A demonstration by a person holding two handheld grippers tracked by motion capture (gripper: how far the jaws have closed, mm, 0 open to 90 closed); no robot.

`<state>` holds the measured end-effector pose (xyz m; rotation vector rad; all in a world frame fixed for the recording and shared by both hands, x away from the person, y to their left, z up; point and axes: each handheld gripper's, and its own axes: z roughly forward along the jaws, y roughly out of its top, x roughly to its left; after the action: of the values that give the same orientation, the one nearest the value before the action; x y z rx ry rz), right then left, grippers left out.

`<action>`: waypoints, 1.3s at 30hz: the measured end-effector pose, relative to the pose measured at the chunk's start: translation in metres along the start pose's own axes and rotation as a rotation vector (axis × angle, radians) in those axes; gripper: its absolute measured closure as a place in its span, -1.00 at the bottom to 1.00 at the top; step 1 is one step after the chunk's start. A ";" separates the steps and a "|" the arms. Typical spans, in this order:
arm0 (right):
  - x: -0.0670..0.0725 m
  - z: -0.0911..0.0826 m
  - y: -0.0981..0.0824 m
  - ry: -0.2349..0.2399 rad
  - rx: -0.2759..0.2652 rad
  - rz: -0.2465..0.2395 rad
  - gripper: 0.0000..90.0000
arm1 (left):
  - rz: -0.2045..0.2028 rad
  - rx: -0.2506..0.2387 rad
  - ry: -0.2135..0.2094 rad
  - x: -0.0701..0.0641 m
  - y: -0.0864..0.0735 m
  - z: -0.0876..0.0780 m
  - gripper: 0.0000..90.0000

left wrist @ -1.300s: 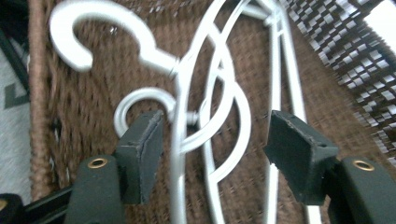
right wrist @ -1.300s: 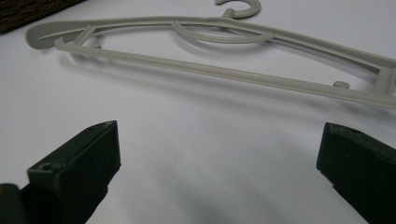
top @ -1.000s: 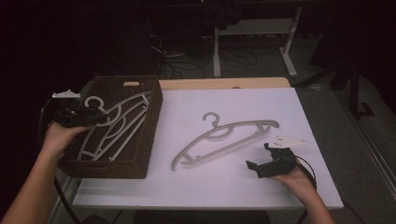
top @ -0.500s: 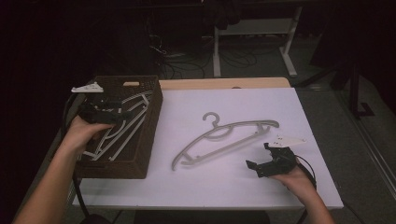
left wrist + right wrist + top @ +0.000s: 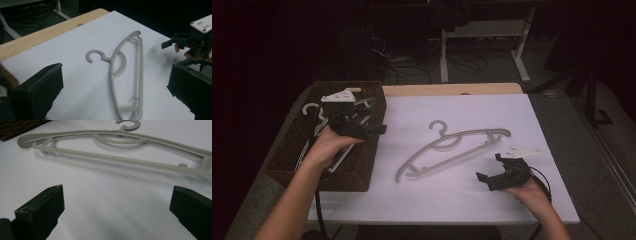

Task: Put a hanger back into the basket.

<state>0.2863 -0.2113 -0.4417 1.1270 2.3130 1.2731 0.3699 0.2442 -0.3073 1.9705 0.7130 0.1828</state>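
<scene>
A grey plastic hanger (image 5: 452,147) lies flat in the middle of the white table top (image 5: 512,120), its hook toward the back. My left gripper (image 5: 379,129) hovers over the right rim of a brown wicker basket (image 5: 347,176), jaws pointing right at the hanger (image 5: 111,77). Its jaws have just been opening and now stand open (image 5: 117,67) with nothing between them. My right gripper (image 5: 488,167) rests near the table's front right, open (image 5: 117,188) and empty, facing the hanger's (image 5: 112,158) long bar. It appears as well in the left gripper view as the right gripper (image 5: 187,43).
Several pale hangers (image 5: 312,107) lie inside the basket at the table's left. A wooden strip (image 5: 452,90) runs along the table's back edge. Beyond it stand white table legs (image 5: 444,50) and floor cables in the dark.
My left gripper has travelled right, from the basket's left side across to its right rim, with its jaws spreading wider. The right gripper and the hanger on the table have stayed put.
</scene>
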 end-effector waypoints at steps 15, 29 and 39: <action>-0.001 0.001 0.000 0.001 0.009 -0.002 -1.00 | 0.025 0.027 -0.091 -0.035 -0.004 0.067 -1.00; -0.003 -0.001 0.006 -0.005 -0.004 0.015 -1.00 | 0.018 0.114 -0.069 -0.034 -0.026 0.129 -1.00; -0.020 0.002 0.031 -0.034 -0.008 0.041 -0.95 | -0.001 0.139 -0.066 -0.020 -0.047 0.152 -1.00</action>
<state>0.3164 -0.2149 -0.4206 1.1900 2.2696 1.2669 0.3975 0.1325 -0.4194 2.0978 0.6996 0.0686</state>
